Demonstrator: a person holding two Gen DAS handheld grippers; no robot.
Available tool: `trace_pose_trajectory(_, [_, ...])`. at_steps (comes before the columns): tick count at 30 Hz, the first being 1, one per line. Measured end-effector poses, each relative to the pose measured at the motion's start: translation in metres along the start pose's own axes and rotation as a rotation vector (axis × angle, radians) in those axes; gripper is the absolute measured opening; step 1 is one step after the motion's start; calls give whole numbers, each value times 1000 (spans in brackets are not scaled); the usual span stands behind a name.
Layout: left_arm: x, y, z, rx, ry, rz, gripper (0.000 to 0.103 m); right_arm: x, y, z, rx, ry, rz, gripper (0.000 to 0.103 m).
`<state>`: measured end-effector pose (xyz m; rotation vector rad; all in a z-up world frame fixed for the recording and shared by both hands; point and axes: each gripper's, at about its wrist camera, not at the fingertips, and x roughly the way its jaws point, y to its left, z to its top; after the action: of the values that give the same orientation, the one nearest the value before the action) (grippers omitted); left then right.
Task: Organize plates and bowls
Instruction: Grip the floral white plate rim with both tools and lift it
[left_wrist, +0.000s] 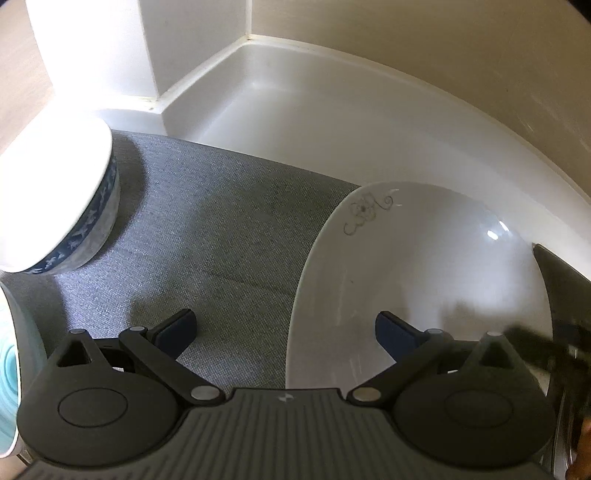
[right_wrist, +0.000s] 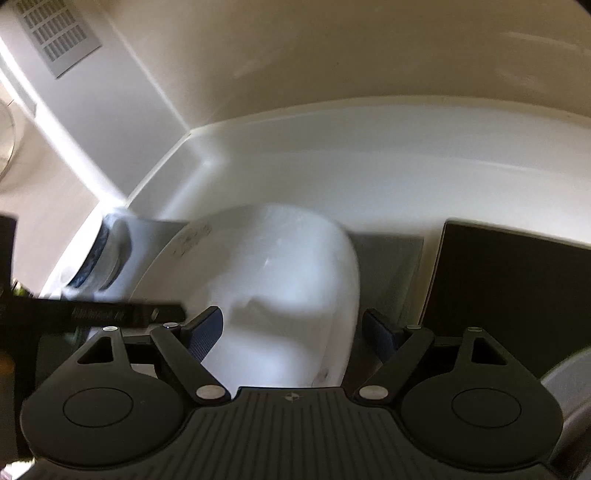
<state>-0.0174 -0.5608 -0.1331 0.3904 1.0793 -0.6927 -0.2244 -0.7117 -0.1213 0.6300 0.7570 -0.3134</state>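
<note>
We are seeing both grippers spread wide, gripping nothing: left gripper (left_wrist: 284, 328) and right gripper (right_wrist: 293, 330) straddling opposite rim edges of the white flower-sketched plate (left_wrist: 406, 266) lying on the grey mat (left_wrist: 221, 229). Blue-banded bowl (left_wrist: 74, 206) sitting left. No legible writing.

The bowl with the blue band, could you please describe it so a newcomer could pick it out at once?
Find the grey mat on the white counter. At its far left corner stands the bowl with the blue band. Unlike the plain white plate with its faint flower sketch, it is deep, with a dark blue patterned band around its outside.
</note>
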Motion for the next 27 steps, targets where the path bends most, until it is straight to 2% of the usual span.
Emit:
trace_pose_trajectory(10, [-1, -4, 2, 4, 3, -10, 102, 3, 0, -7, 5, -4, 6, 84])
trace_pose_trajectory(11, [-2, -4, 3, 8, 4, -23, 102, 4, -1, -7, 6, -13, -1, 77])
trace_pose_trajectory(12, [-4, -5, 5, 9, 0, -35, 93, 4, -1, -8, 12, -28, -29, 71])
trace_pose_trajectory(13, [-8, -6, 6, 13, -25, -39, 68, 0, -4, -9, 21, -41, -60, 57])
trace_pose_trajectory(14, [-13, -6, 7, 14, -51, -66, 48, 1, -6, -8, 32, -49, -89, 40])
trace_pose_trajectory(15, [-16, -4, 8, -18, -50, -82, 42, 2, -10, -7, 47, -49, -105, 32])
trace_pose_trajectory(16, [-17, 0, 9, -58, -45, -87, 39, 2, -14, -6, 73, -49, -113, 25])
trace_pose_trajectory(19, [-19, 12, 9, -126, -43, -121, 35, 4, -21, -3, 118, -33, -103, 24])
trace_pose_trajectory(27, [-33, 17, 5, -139, -48, -141, 34, 0, -23, 1, 122, -38, -106, 24])
